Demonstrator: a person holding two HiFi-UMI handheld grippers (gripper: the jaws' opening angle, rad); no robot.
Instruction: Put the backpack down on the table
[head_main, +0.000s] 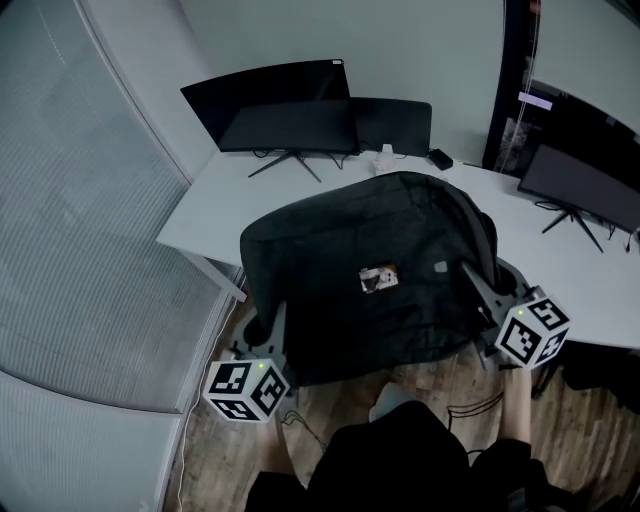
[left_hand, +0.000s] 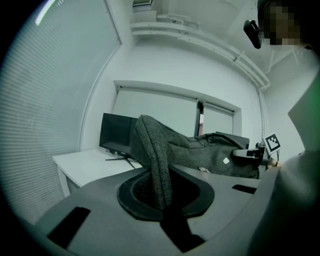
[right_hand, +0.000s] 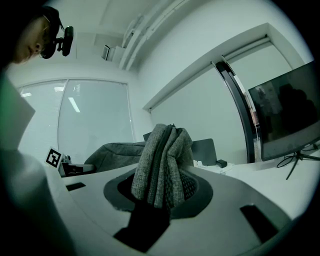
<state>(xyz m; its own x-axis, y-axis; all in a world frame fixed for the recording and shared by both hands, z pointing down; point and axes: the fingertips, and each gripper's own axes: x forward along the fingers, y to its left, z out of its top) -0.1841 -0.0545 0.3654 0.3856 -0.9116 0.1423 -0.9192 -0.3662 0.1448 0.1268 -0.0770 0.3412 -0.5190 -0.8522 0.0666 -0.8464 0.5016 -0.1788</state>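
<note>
Left claw (head_main: 277, 315) pinched on backpack (head_main: 370, 260) edge, lower left; right claw (head_main: 472, 278) clamped on thicker fold, right. Backpack held long axis across frame, bench (head_main: 210, 200) beyond, upper frame.

The left gripper (left_hand: 162, 204) has its jaws pinched on a fold of the grey backpack (left_hand: 210, 152). Left of the backpack and behind it, a dark monitor (left_hand: 116, 132) stands on the white table (left_hand: 85, 165). The right gripper (left_hand: 240, 154) meets the backpack's far end.

no words or numbers can be read. the small tag (head_main: 378, 279) on the backpack (head_main: 320, 250) is too blurry to read.
</note>
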